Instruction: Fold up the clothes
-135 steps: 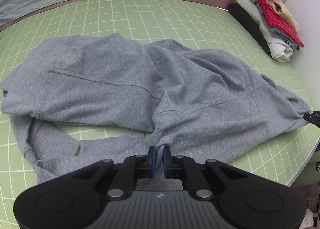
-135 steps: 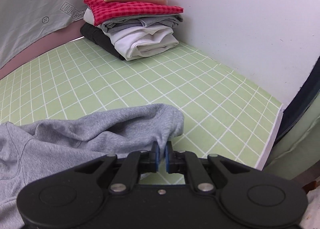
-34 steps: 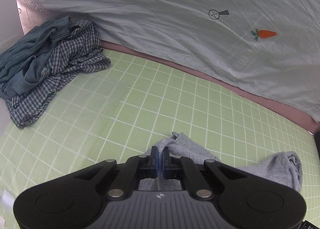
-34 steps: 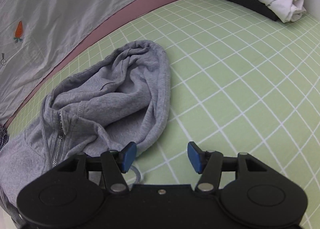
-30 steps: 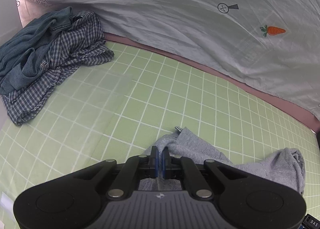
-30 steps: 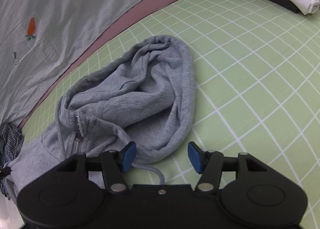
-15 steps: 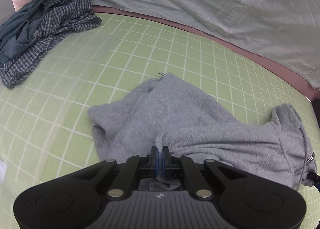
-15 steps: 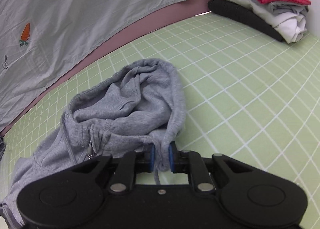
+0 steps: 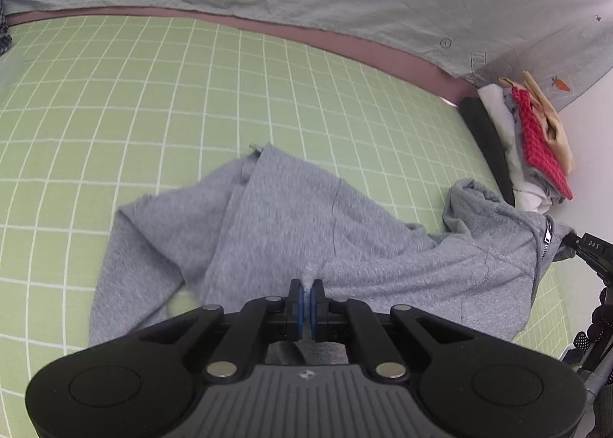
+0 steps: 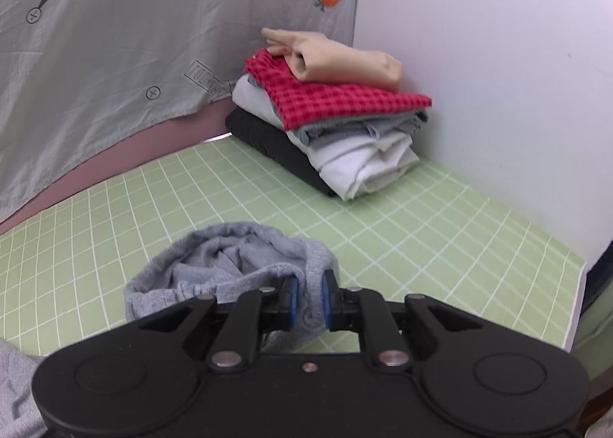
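"DAS" on black gripper part [image 9: 593, 245]

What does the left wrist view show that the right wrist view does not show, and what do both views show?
Only the left wrist view shows the body of the gray hoodie spread on the green grid mat, its zipper, and the left gripper shut on a fold of it. Only the right wrist view shows the right gripper shut on the edge of the hood, and the white wall. Both show the hoodie, the mat, the stack of folded clothes and the gray sheet with carrot prints.
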`<state>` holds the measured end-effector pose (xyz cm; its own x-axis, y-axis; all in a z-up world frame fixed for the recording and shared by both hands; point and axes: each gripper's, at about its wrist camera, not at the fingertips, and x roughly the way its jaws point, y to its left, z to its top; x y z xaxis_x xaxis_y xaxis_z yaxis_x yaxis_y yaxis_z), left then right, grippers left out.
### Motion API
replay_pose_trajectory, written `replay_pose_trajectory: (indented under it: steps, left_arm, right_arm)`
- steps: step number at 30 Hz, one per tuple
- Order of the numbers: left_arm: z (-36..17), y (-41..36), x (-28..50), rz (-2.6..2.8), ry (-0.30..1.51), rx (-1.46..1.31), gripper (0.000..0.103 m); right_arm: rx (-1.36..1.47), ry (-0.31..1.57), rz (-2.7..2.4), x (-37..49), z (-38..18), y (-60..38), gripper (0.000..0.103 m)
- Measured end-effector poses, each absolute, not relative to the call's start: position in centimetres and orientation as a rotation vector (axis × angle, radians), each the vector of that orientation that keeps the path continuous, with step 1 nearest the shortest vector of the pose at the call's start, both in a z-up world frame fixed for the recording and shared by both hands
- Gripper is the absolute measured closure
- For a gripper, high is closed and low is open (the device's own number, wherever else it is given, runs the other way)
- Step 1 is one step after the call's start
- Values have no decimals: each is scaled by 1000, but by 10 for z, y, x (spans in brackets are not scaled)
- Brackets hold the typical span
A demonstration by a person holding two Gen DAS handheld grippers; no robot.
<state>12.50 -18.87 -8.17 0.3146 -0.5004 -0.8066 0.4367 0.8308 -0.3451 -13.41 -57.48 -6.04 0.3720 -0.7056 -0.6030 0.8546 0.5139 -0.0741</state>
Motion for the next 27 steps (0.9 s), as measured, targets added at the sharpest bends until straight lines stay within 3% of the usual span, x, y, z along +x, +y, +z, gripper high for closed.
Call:
replay_pose_trajectory:
  steps: [10,12,14,15,17,22,27]
  left_arm:
    - [-29,-136,227,-373,856,-125,98]
    - [-35,-115,249,-245,855,-92,97]
    - [-45,-97,260,-145,870,-54,93]
    - [-51,-87,259,-113,883,-51,92]
    - [-63,-65,254,-65,917,-62,76]
    - [-100,-47,214,-112,1069,-143,64]
    - [-123,-79,178,-181,1138,-87,41]
  right_arm:
    - [131,337,-630,34,30,-526,89]
    - [160,354,-502,76,34,-509,77]
    - [163,393,-441,105,28,-490,56]
    - [150,410,-426,114,22,-479,56]
    - [102,466,-423,122,5,-459,54]
    - [148,678,-407,103,-64,-431,54]
    - [319,798,-445,67,-111,-426,55]
